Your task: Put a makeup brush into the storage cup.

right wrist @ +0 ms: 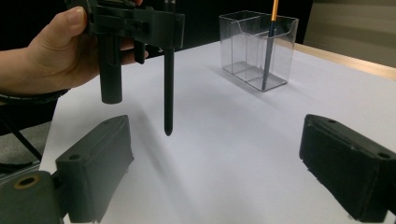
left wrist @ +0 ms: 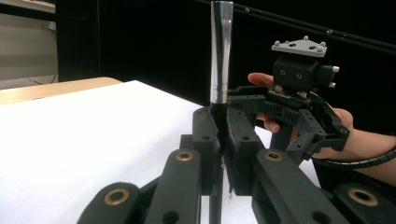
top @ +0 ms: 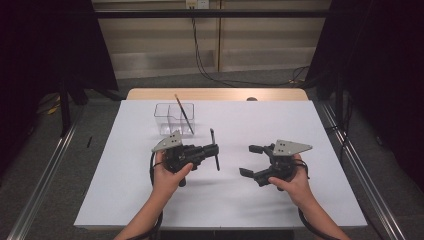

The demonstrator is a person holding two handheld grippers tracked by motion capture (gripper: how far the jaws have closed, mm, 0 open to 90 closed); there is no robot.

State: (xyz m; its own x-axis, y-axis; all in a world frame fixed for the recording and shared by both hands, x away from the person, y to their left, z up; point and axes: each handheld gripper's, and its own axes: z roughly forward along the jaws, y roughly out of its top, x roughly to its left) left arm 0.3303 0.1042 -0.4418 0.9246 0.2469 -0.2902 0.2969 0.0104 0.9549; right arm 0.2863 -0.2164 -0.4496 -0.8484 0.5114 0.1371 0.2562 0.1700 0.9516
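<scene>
My left gripper (top: 214,150) is shut on a thin black pen (top: 215,149) and holds it upright above the white table sheet (top: 280,125). In the left gripper view the pen's silver upper part (left wrist: 220,51) rises from between the closed jaws of the left gripper (left wrist: 222,126). In the right gripper view the pen (right wrist: 168,84) hangs with its tip a little above the sheet. My right gripper (top: 250,160) stands open to the right of the pen with nothing between its fingers (right wrist: 98,172).
A clear plastic box (top: 172,117) with compartments stands on the far left of the sheet; an orange-topped dark stick (top: 184,114) leans in it. Behind the sheet runs the wooden table edge (top: 215,94). Cables lie on the floor (top: 240,80) beyond.
</scene>
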